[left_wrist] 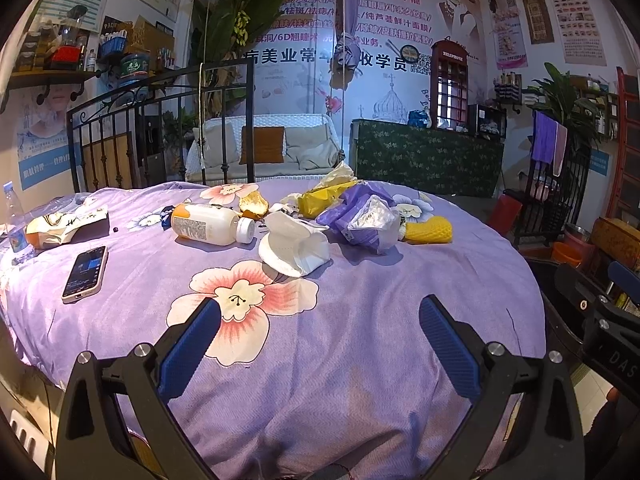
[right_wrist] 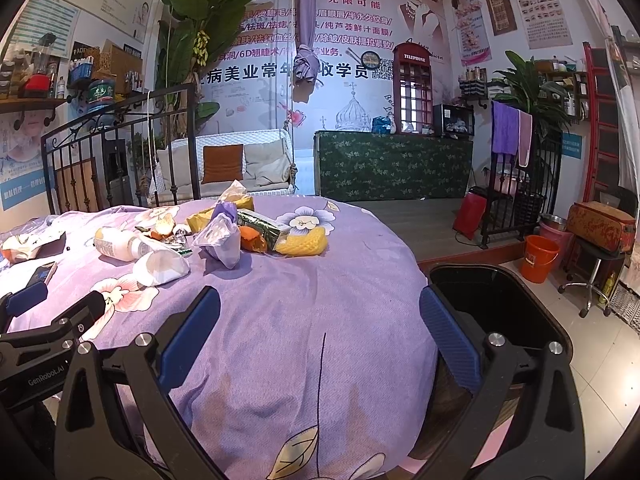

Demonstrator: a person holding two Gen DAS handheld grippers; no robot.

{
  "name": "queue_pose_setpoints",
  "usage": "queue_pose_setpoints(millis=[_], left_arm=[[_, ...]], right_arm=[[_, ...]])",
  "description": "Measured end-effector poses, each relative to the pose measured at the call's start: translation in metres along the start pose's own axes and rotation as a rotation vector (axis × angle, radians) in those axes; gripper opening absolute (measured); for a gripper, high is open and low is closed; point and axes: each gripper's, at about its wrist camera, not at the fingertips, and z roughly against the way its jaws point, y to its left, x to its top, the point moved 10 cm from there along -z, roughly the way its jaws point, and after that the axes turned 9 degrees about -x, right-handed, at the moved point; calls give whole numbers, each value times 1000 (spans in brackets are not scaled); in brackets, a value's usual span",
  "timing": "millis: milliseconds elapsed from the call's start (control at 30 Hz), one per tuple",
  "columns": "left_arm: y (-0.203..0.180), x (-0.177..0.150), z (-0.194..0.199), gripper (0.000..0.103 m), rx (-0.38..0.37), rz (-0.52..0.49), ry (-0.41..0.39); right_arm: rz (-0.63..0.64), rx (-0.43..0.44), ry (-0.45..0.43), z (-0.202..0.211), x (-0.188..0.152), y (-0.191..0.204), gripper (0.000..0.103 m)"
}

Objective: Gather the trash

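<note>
Standing on the floor just beside the surface's right edge, a black bin (right_wrist: 496,304) is seen with its mouth open; its inside is dark and what it holds cannot be told. An orange bucket (right_wrist: 538,258) is set farther back on the floor.

The surface (left_wrist: 340,360) is covered by a purple flowered cloth, and the trash is gathered toward its far side: a white bottle (left_wrist: 212,224) laid on its side, a crushed white paper cup (left_wrist: 294,248) just beside it, a purple wrapper (left_wrist: 360,216), a yellow foam net (left_wrist: 428,230) and a yellow bag (left_wrist: 320,200). A phone (left_wrist: 85,274) is laid nearer, at the left, with a snack bag (left_wrist: 60,228) behind it.

The left claw (left_wrist: 320,320) is held released above the cloth, nothing between its blue pads. The right claw (right_wrist: 320,320) is likewise released and empty, held over the surface's right edge with its right finger over the bin.
</note>
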Motion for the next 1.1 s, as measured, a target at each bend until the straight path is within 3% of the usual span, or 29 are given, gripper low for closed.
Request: queue_pose_setpoints(millis=[267, 600, 833, 1100], left_arm=[[11, -14, -16, 98, -16, 38, 65], [60, -11, -61, 98, 8, 91, 226], [79, 3, -112, 98, -116, 230, 348], [80, 3, -153, 97, -190, 297, 473]], right_arm=[[29, 40, 77, -25, -10, 8, 98], [113, 281, 312, -95, -17, 64, 98], [191, 345, 411, -146, 1, 110, 98], [359, 369, 484, -199, 6, 158, 74]])
